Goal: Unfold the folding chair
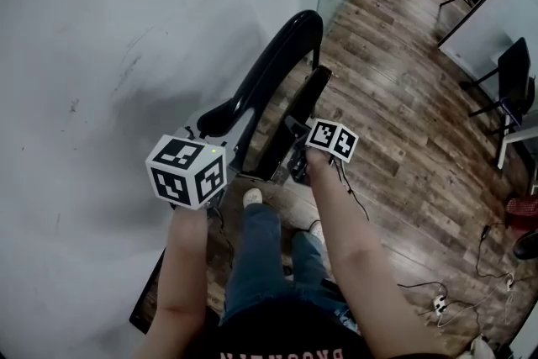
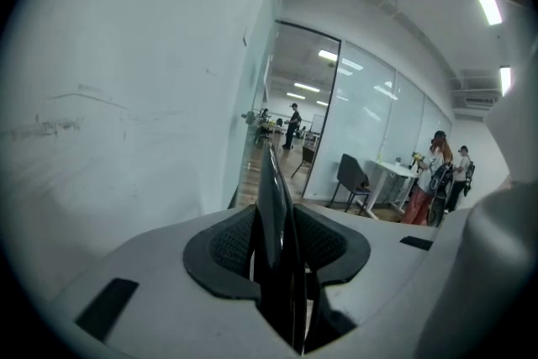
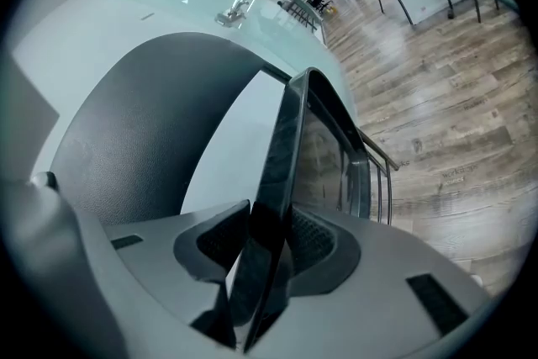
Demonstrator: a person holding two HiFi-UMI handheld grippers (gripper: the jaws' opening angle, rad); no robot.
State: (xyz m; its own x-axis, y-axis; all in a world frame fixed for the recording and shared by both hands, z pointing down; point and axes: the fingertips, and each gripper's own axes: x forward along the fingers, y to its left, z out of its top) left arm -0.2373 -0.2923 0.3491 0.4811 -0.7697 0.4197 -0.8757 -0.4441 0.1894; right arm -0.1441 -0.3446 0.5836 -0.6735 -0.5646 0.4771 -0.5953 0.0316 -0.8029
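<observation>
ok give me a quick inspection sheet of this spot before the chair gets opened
surface: wood plank floor, with a white wall along its left
job's things: black folding chair, folded, upright close to the wall
clutter: small white plug block on the floor at right
grippers: left gripper shut on a thin black edge of the chair; right gripper shut on another thin edge
cables: thin leads trail over the floor at right; one hangs from the right gripper
surroundings: dark office chairs at right, glass partition, people by a far table
</observation>
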